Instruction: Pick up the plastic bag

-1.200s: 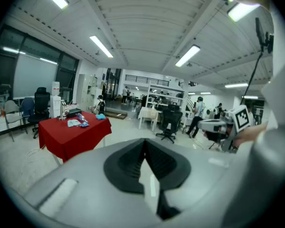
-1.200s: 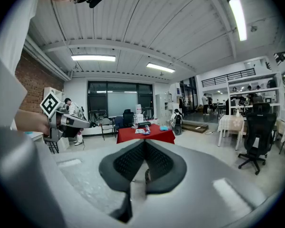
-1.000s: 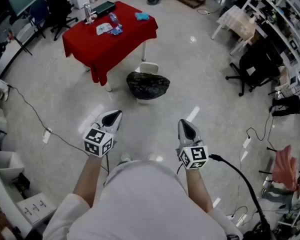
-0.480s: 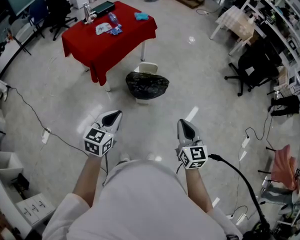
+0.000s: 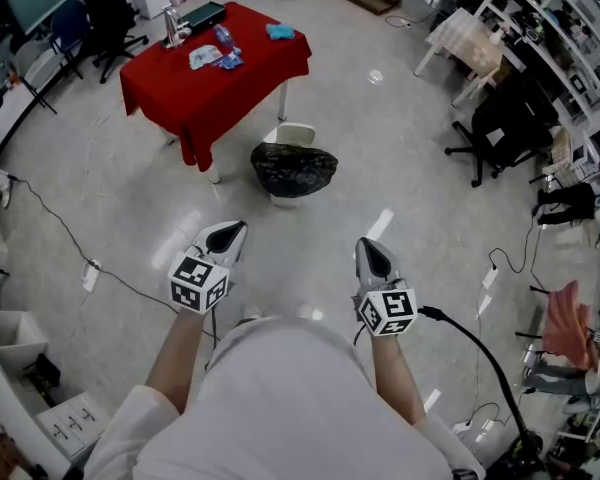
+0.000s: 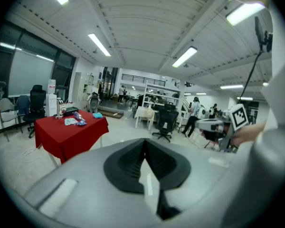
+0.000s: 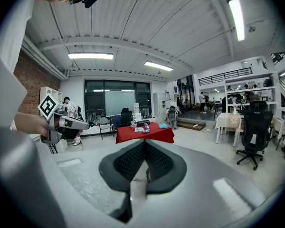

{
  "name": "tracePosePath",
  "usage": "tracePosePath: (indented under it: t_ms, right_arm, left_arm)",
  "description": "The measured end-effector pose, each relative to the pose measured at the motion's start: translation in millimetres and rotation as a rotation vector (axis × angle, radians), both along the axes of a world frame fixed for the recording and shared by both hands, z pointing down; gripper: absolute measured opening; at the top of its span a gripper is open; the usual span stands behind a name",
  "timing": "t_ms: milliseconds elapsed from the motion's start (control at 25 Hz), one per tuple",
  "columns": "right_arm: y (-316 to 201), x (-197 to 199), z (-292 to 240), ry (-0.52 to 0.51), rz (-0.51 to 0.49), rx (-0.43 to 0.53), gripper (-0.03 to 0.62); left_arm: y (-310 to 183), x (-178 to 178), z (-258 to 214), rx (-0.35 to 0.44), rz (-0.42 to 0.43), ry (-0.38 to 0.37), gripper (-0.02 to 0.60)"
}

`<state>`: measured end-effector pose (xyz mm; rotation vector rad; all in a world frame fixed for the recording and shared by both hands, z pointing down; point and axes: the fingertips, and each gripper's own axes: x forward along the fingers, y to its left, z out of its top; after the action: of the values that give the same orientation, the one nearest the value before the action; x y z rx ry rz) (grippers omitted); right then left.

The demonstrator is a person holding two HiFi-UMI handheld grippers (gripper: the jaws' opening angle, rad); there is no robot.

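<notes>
A black plastic bag point(image 5: 294, 168) lines a small white bin on the floor, just in front of a red-clothed table point(image 5: 250, 63). Both grippers are held at waist height, well short of the bag. My left gripper point(image 5: 230, 228) is shut and empty, and my right gripper point(image 5: 370, 245) is shut and empty too. In the left gripper view the jaws point(image 6: 144, 141) meet at the tip, with the red table point(image 6: 69, 134) beyond. The right gripper view shows its jaws point(image 7: 145, 143) closed, and the bag is hidden behind them.
Bottles and small packets lie on the red table. A black office chair point(image 5: 500, 128) and a white table point(image 5: 465, 38) stand at the right. Cables point(image 5: 70, 233) run over the floor at the left, and a black cord point(image 5: 480, 353) trails at the right.
The head view has drifted a little, so the table and bag sit slightly higher and further left. Both grippers stay shut in the same place.
</notes>
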<state>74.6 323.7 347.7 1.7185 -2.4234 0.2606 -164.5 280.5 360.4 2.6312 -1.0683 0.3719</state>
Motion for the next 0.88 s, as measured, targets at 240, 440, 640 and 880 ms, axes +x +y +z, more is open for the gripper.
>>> tracePosePath:
  t_ms: [240, 440, 640, 880]
  right_arm:
    - [3, -32, 2, 0.024, -0.02, 0.014, 0.002]
    - [2, -52, 7, 0.025, -0.013, 0.014, 0.002]
    - [-7, -63, 15, 0.017, -0.018, 0.001, 0.002]
    - [-35, -72, 16, 0.023, -0.051, 0.001, 0.002]
  left_arm:
    - [0, -25, 5, -0.008, 0.025, -0.007, 0.005]
    - [-3, -48, 13, -0.016, 0.03, -0.021, 0.005]
    - [-8, -63, 19, -0.029, 0.015, -0.022, 0.005]
    - [-27, -68, 25, -0.039, 0.005, -0.033, 0.005]
